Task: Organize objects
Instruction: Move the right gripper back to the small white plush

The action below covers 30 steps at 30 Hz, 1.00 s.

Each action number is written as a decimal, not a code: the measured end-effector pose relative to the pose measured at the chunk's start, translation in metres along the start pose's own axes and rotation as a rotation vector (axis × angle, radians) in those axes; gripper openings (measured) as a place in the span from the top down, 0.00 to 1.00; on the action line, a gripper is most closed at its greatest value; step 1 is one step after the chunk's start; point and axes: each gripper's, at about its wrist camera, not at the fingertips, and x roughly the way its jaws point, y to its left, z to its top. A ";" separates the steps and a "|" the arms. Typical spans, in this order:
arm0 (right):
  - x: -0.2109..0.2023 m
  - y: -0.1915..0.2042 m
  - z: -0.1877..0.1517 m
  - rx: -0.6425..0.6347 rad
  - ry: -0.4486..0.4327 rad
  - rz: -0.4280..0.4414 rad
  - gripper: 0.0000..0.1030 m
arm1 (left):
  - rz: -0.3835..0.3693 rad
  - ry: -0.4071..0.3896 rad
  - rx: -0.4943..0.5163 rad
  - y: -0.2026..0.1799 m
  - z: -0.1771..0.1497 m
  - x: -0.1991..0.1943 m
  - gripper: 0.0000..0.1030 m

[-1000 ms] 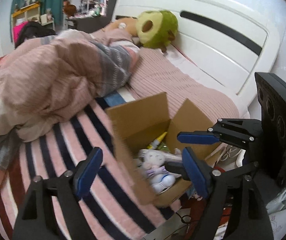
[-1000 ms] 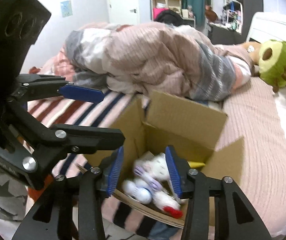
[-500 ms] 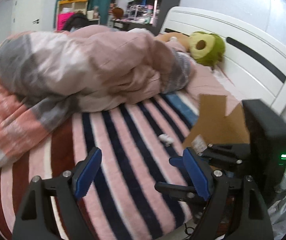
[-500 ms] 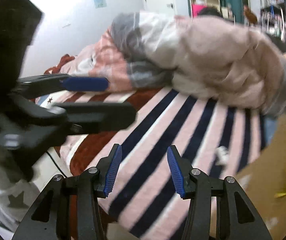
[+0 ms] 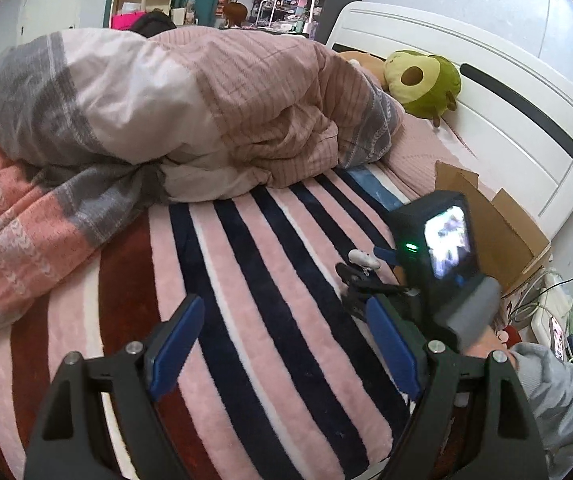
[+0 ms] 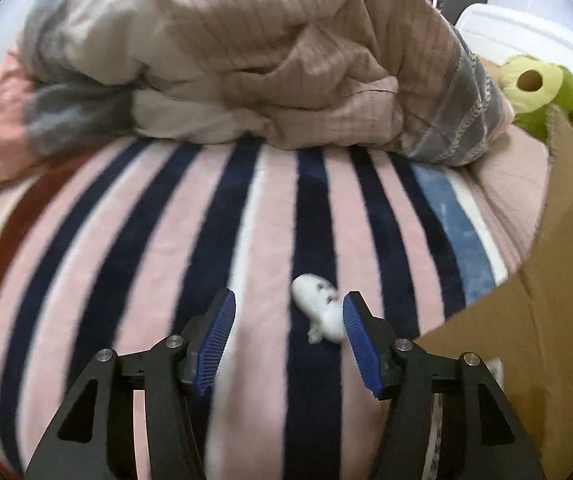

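Fingers [image 6: 222,320] of the right gripper [image 6: 284,334] have just been opening and are spread around a small white toy [image 6: 318,306] lying on the striped blanket [image 6: 158,240], beside the cardboard box [image 6: 558,300]; nothing is gripped. Left gripper [image 5: 282,344] fingers are held wide apart, empty.

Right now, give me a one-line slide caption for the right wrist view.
Right gripper, jaws just opening, descends over a small white toy on the striped blanket, cardboard box alongside.
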 end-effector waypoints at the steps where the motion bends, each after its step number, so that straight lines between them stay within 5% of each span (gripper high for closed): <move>1: 0.006 0.000 0.000 0.001 0.023 -0.016 0.49 | -0.001 0.003 0.002 0.000 -0.001 0.000 0.21; 5: 0.021 -0.001 0.001 0.027 0.073 -0.040 0.55 | -0.010 0.008 0.007 -0.002 -0.004 -0.003 0.21; 8: 0.016 -0.007 -0.003 0.064 0.067 -0.015 0.82 | -0.012 0.011 0.005 -0.002 -0.008 -0.006 0.21; 16: -0.027 0.012 -0.022 -0.055 0.036 0.366 0.83 | 0.011 0.047 -0.015 0.004 -0.020 -0.006 0.21; 21: -0.041 0.028 -0.034 -0.137 0.071 0.548 0.77 | 0.014 0.073 -0.025 0.005 -0.029 -0.001 0.21; 23: -0.042 0.031 -0.040 -0.160 0.069 0.543 0.55 | 0.014 0.083 -0.030 0.005 -0.032 0.001 0.21; 25: -0.043 0.030 -0.046 -0.164 0.057 0.535 0.48 | 0.013 0.089 -0.033 0.005 -0.034 0.002 0.21; 30: -0.038 0.023 -0.052 -0.167 0.058 0.589 0.49 | 0.018 0.099 -0.047 0.005 -0.038 0.004 0.21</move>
